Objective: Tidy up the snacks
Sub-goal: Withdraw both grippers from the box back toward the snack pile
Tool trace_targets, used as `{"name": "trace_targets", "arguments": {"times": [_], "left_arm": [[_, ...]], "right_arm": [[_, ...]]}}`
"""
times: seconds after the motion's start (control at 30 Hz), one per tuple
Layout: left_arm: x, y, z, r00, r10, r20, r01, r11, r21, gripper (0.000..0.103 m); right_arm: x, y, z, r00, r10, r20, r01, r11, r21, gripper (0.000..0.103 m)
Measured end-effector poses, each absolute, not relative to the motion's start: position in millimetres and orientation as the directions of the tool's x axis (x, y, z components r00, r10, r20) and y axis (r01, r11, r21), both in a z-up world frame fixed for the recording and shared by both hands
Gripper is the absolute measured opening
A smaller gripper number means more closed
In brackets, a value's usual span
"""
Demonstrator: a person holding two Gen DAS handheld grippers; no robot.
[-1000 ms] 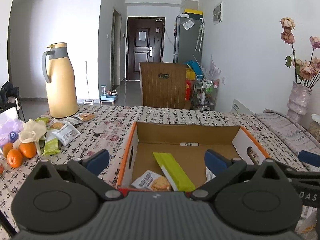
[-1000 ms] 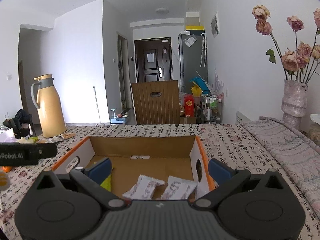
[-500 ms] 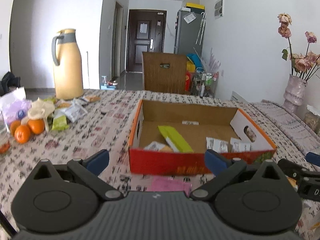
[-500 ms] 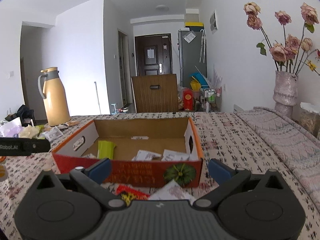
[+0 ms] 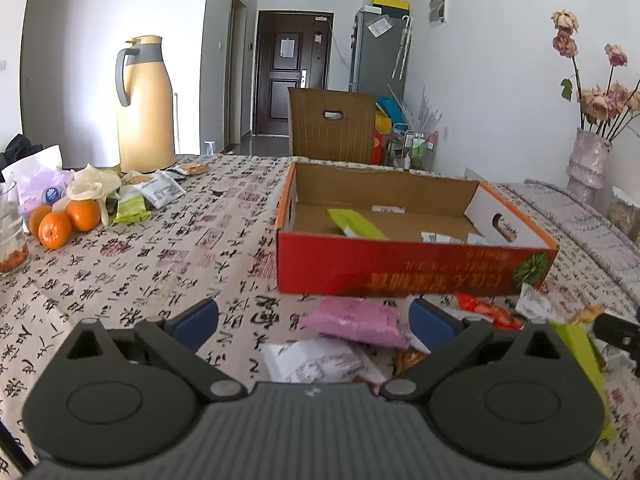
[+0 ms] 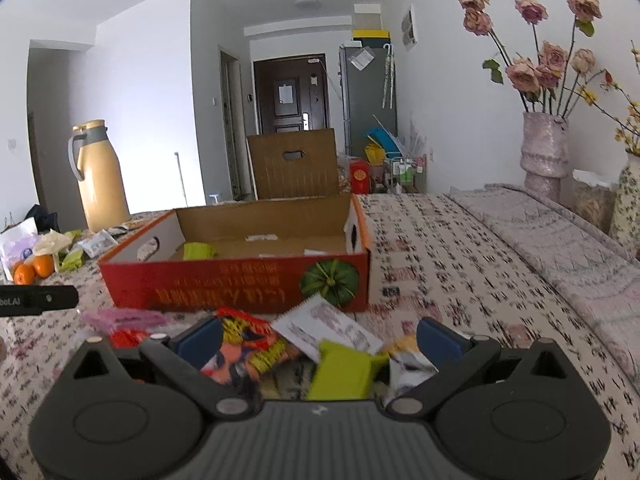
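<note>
Evidently both the left gripper (image 5: 314, 322) and right gripper (image 6: 318, 338) hang released and empty over loose snack packets (image 6: 256, 344) heaped at the table's near edge, just before the open cardboard box (image 5: 400, 276), ready to pick the next one to join those few lying inside.

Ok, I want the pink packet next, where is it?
In the left wrist view, the pink packet lies on the tablecloth just before the red box.

White walls, dark door (image 5: 294, 80), grey fridge (image 5: 378, 52) beyond
</note>
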State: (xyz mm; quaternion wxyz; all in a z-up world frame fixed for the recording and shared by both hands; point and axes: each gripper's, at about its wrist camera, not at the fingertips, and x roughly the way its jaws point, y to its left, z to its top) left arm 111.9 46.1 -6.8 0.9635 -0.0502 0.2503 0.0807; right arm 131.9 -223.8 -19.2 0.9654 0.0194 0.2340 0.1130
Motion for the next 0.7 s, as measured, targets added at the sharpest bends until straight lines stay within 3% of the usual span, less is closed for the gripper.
{"name": "trace_targets", "arguments": {"times": [0.7], "left_arm": [[115.6,48.9,-36.3,0.866,0.136,-0.481,-0.183,0.982,-0.052,0.103]], "right_arm": [[128.7,-255.0,-40.6,0.862,0.149,-0.484,-0.118,0.989,0.093,0.103]]}}
